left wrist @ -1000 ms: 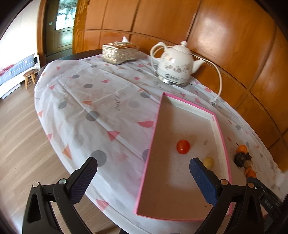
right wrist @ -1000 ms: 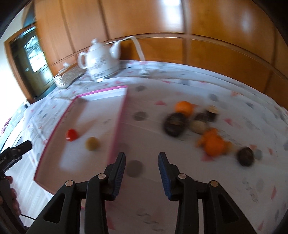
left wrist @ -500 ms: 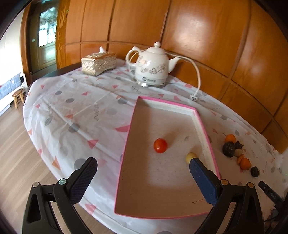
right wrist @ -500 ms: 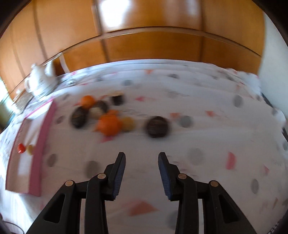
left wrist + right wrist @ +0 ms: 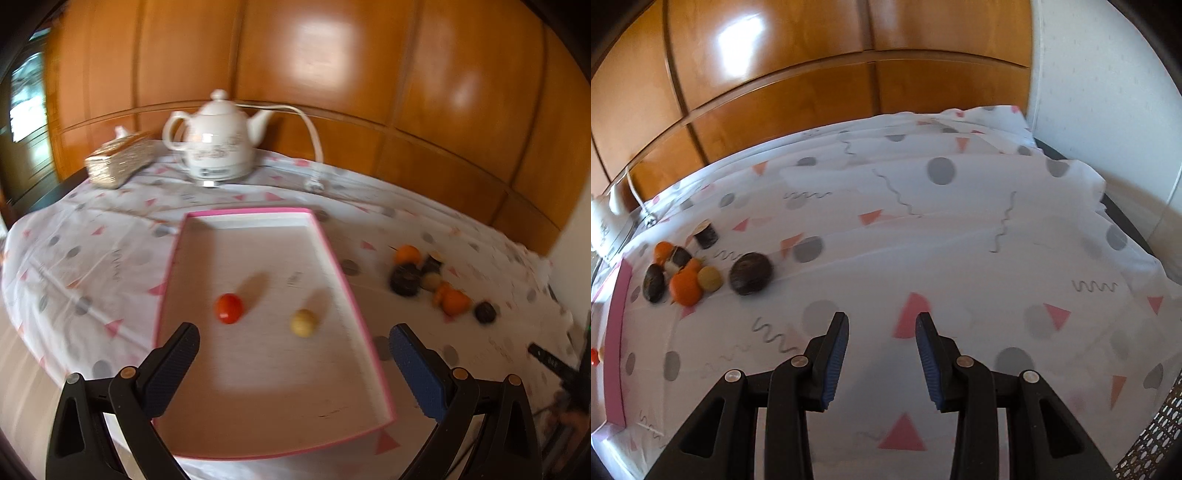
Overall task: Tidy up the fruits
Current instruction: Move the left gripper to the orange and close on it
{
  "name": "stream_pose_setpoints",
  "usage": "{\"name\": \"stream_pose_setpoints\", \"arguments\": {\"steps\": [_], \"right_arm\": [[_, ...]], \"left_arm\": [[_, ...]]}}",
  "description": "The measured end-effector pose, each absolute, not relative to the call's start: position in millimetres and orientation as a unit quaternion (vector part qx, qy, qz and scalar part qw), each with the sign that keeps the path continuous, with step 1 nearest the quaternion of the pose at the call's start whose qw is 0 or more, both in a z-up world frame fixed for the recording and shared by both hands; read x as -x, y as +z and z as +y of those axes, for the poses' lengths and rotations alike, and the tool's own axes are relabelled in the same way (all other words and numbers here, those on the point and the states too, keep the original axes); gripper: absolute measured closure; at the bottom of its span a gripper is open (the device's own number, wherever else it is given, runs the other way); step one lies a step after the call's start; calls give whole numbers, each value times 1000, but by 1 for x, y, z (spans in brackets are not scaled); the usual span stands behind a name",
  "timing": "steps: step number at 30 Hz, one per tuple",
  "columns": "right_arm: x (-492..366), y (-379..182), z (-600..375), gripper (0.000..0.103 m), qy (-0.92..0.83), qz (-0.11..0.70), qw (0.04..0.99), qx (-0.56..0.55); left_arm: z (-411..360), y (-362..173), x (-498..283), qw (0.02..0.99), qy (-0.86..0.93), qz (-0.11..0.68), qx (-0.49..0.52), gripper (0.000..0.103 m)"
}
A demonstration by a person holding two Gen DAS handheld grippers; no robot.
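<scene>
- The fruits are small, round and blurred: inside the pink-rimmed tray (image 5: 334, 251) lie one glossy red fruit (image 5: 229, 308) and one pale yellow fruit (image 5: 303, 322), apart from each other on the tray's pale floor.
- The rest sit in a loose cluster (image 5: 698, 266) on the patterned tablecloth (image 5: 960, 229), outside the tray's right rim: orange ones, dark brown ones, pale ones. The biggest dark fruit (image 5: 751, 273) lies at the cluster's outer edge, a yellowish one (image 5: 710, 277) just beside it and an orange one (image 5: 685, 287) next to that.
- The left gripper (image 5: 294, 349) hangs over the tray's near end, fingers spread wide with nothing between them. Both tray fruits lie just ahead of the fingertips, the red nearer the left finger, the yellow nearer the middle of the gap.
- The right gripper (image 5: 882, 334) has its blue-padded fingers parted by a modest gap, empty, over bare cloth. The cluster lies ahead and well to the left of its left finger (image 5: 833, 354); the big dark fruit is the nearest.
- Count: two fruits in the tray; in the cluster about nine, though blur and overlap stop me fixing that; one tray; two grippers.
- A white teapot (image 5: 218, 144) and a gilt box (image 5: 120, 160) stand beyond the tray's far end.
</scene>
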State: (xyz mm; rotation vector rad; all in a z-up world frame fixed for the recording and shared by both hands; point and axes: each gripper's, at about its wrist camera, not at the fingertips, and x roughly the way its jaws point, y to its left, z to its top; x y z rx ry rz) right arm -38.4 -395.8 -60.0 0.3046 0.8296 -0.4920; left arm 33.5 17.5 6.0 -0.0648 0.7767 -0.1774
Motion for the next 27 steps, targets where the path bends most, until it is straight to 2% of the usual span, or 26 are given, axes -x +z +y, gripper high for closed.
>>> {"name": "stream_pose_setpoints", "arguments": {"steps": [5,11,17,22,27], "right_arm": [[42,-60,-408,65,-252,391,873,-148],[54,-61,-430,65,-293,379,861,-170],[61,-65,-447,60,-323,375,849,-183],[62,-69,-451,60,-327,378,846,-185],[61,-73,-454,60,-328,381,844,-185]], "left_arm": [[-15,12,-42,917,-112,382,0,0],[-50,13,-56,905,-151,398,14,0],[-87,9,-66,896,-180,405,4,4],[-122,-2,-75,885,-209,415,-11,17],[-151,-17,-84,868,-232,438,-13,36]]}}
